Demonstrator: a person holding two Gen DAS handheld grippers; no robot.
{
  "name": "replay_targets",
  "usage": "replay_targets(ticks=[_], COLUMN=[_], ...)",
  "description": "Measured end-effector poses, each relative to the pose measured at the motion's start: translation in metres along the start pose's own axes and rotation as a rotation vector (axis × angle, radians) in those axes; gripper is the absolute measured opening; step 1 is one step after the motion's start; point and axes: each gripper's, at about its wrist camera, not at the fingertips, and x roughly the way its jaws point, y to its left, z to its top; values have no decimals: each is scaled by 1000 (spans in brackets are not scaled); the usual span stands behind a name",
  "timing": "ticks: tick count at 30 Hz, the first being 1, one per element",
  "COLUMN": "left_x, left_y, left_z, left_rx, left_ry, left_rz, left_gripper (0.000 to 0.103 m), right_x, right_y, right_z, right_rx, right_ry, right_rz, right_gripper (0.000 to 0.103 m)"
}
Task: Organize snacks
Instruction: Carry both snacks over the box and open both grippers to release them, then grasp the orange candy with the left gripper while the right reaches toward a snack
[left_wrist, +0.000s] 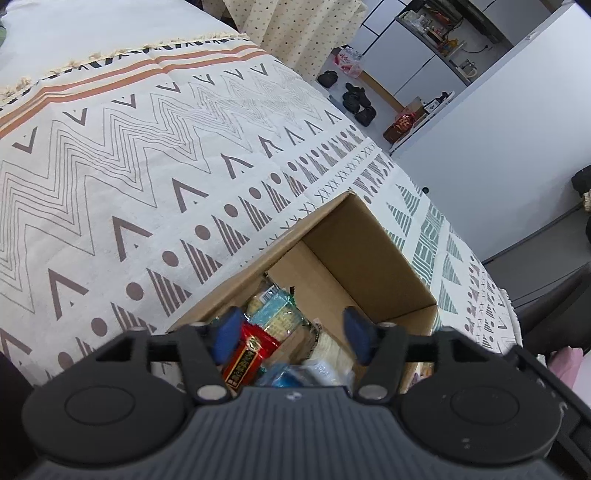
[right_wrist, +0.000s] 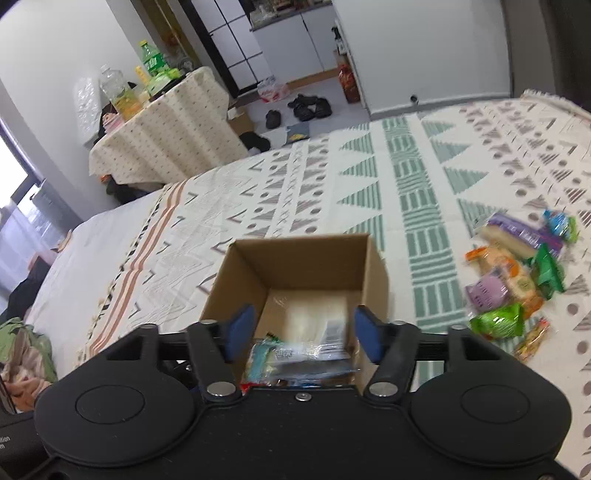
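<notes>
An open cardboard box stands on a patterned cloth and holds several snack packets, among them a red one, a light blue one and a clear-wrapped one, which is blurred. My left gripper is open and empty just above the box. My right gripper is also open and empty above the box's near side. A loose pile of snacks in purple, orange and green wrappers lies on the cloth to the right of the box.
The patterned cloth covers a bed or wide table. A small table with bottles stands at the back left. Shoes and bags lie on the floor beyond. A white wall rises to the right.
</notes>
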Motion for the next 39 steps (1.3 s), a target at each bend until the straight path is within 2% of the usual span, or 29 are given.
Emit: replay_targets(ticks=[4,8,22,31,39], left_x=[-1,-3,-16,-15,-6], left_y=[-8,-18,-69,-103,-124], left_z=[-5,-13,-52,-84,-107], left_rx=[22,57,213,330,404], left_ry=[1,-2,-13,5,36], left_rz=[7,17,15,7,-3], left_gripper=[78,84,87,88,88], right_x=[-8,-20,-74,-94,-102], right_y=[-13,-25,-93,-139,-169], right_z=[-1,-5,-18,-28,-34], right_rx=[22,17,75,123,158], right_ry=[11,3,-44,-55,-52], right_rz=[-6,-39,-136,-161,-145], right_gripper=[64,73,89,91,90])
